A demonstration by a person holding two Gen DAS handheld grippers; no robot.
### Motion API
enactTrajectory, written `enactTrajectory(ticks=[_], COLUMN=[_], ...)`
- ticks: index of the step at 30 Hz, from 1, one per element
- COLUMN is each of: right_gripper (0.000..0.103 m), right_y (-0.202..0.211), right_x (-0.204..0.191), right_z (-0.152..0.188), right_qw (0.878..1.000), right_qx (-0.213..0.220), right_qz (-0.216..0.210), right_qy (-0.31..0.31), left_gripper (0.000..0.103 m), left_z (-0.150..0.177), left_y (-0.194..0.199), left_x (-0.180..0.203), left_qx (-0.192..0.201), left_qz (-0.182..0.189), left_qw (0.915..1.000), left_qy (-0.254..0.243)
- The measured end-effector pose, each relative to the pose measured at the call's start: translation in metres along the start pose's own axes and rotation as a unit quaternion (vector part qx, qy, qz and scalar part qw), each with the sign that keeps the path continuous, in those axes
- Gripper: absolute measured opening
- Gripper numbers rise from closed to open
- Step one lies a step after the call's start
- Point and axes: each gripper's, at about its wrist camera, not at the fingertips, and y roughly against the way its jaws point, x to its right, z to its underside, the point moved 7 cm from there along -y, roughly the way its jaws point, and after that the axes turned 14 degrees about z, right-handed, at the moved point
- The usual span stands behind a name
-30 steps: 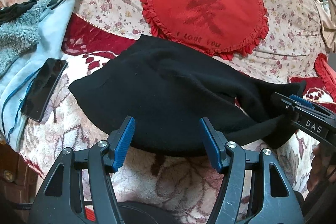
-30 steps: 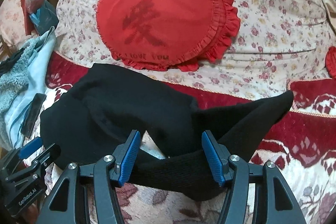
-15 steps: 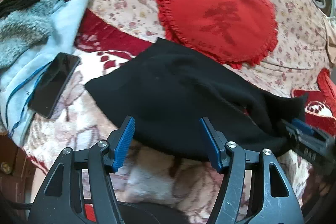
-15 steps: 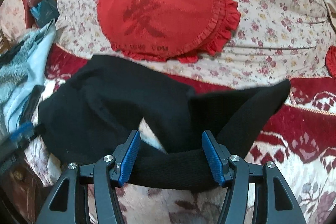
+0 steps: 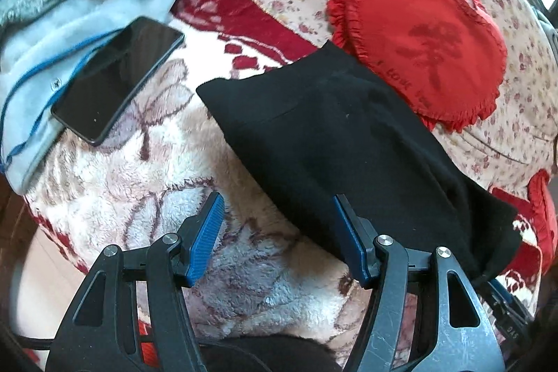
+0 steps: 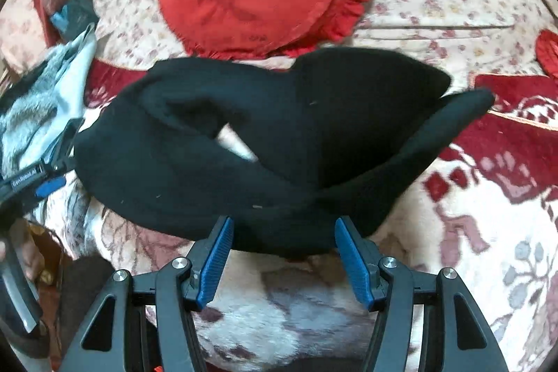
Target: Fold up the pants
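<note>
Black pants (image 5: 334,142) lie bunched on a fleecy floral blanket, also seen in the right wrist view (image 6: 244,145) with one leg end curling up at the right. My left gripper (image 5: 275,232) is open, its right finger at the pants' near edge, the gap over bare blanket. My right gripper (image 6: 282,253) is open, its fingertips at the pants' near edge with black cloth between them. The left gripper also shows at the left edge of the right wrist view (image 6: 38,180).
A red heart-shaped cushion (image 5: 425,47) lies behind the pants on a floral quilt. A black phone (image 5: 118,79) rests on a light blue garment (image 5: 69,23) at the left. The blanket's edge drops off at the lower left (image 5: 31,225).
The left gripper has swung left, so the pants now sit right of its gap. The right gripper has moved forward, and the pants' leg end has lifted and bunched toward the middle.
</note>
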Motion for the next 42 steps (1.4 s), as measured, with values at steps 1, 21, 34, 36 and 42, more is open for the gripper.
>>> enactTrajectory(ticks=[1, 21, 34, 36, 42], right_gripper=[0.059, 0.059, 0.011, 0.009, 0.009], right_y=[0.0, 0.0, -0.035, -0.021, 0.044], right_x=[0.006, 0.138, 0.126, 0.13, 0.144], right_z=[0.0, -0.04, -0.061, -0.064, -0.059], right_qw=[1.0, 0.976, 0.97, 0.97, 0.972], right_qx=[-0.001, 0.01, 0.014, 0.033, 0.105], right_qz=[0.01, -0.012, -0.055, -0.062, -0.055], right_qy=[-0.003, -0.216, -0.237, -0.234, -0.204], left_gripper=[0.063, 0.076, 0.021, 0.012, 0.009], left_z=[0.0, -0.003, -0.023, -0.03, -0.022], left_y=[-0.003, -0.047, -0.045, -0.037, 0.017], left_x=[-0.001, 0.023, 0.021, 0.022, 0.035], left_qx=[-0.005, -0.037, -0.023, -0.016, 0.026], left_qz=[0.0, -0.012, 0.009, 0.025, 0.033], left_qw=[1.0, 0.999, 0.9996, 0.9992, 0.9985], left_qy=[0.002, -0.023, 0.011, 0.025, -0.035])
